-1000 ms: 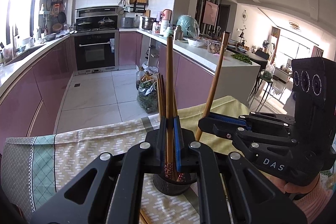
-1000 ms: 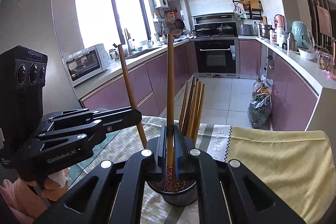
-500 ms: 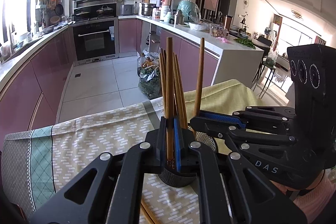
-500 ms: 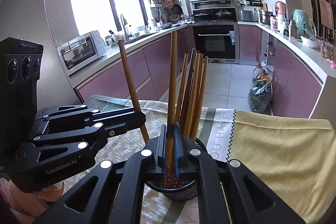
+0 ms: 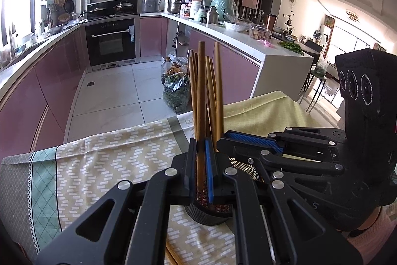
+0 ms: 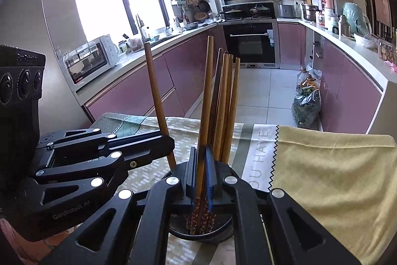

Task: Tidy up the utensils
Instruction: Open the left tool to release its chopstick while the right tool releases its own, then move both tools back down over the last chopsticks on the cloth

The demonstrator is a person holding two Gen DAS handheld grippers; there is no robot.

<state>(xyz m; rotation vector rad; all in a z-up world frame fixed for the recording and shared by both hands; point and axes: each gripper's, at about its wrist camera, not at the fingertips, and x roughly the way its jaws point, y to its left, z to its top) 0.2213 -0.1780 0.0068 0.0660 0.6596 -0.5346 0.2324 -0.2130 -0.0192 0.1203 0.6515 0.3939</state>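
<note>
A black mesh utensil holder (image 5: 208, 214) (image 6: 201, 227) stands on the cloth-covered table and holds several wooden chopsticks (image 5: 211, 96) (image 6: 225, 101). My left gripper (image 5: 201, 175) is shut on one upright wooden chopstick (image 5: 201, 101), whose patterned lower end is inside the holder. My right gripper (image 6: 201, 180) is shut on another chopstick (image 6: 207, 101), also lowered into the holder. In the right wrist view the left gripper (image 6: 171, 143) shows with its chopstick (image 6: 155, 91). In the left wrist view the right gripper (image 5: 223, 140) shows beside the holder.
The table carries a patterned cloth (image 5: 104, 165) and a yellow cloth (image 6: 335, 170). More chopsticks (image 5: 172, 256) lie on the cloth near my left gripper. Behind are purple kitchen cabinets (image 5: 37, 101), an oven (image 5: 110, 41) and a bag (image 5: 177, 93) on the floor.
Both grippers have come down with their chopsticks, so the tips now sit lower in the holder. The right gripper's chopstick has gone from tilted to nearly upright.
</note>
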